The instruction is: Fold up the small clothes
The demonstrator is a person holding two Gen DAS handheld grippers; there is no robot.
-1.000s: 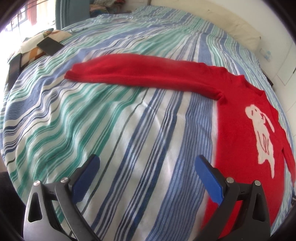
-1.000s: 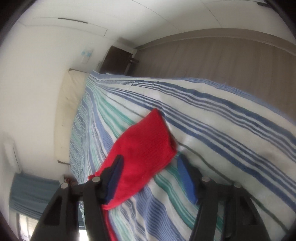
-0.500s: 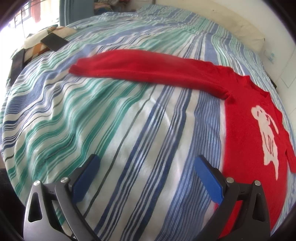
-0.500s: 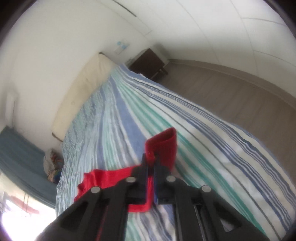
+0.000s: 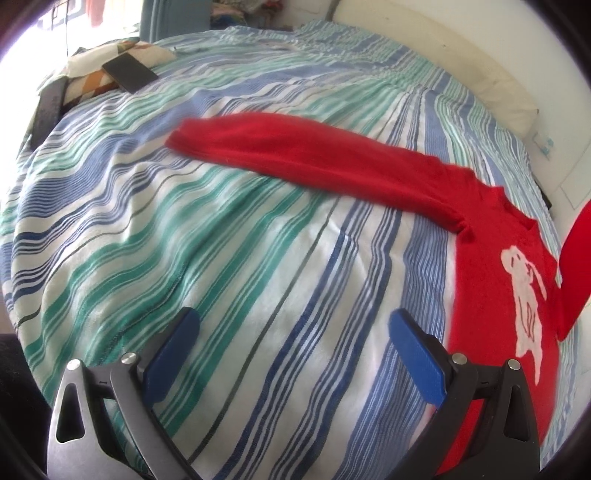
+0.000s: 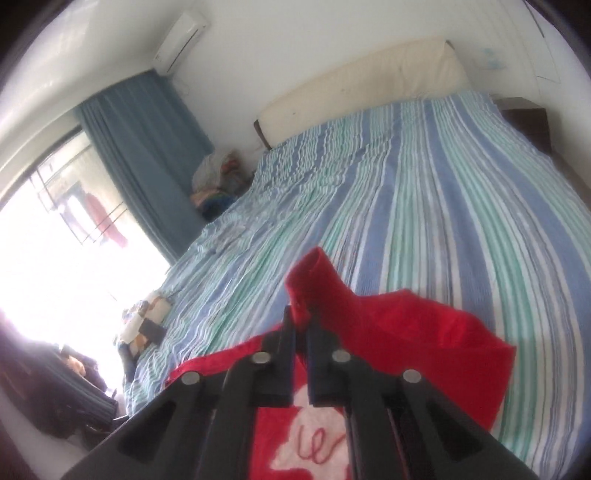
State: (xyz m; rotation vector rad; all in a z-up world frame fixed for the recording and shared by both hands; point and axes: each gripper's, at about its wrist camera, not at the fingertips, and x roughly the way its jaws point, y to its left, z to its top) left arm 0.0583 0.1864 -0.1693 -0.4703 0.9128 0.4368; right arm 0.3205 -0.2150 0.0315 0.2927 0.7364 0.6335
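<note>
Both wrist views overlook bed (sweater shared).

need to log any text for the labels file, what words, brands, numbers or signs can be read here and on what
No readable text anywhere in either view.
red sweater: only a white animal figure with red stitched lines, no letters.
Wall sticker above the headboard: pale blue marks, too blurred to read.
Air conditioner: no legible brand.
Dark flat object on the patterned cushion: blank face, no marking visible.
</note>
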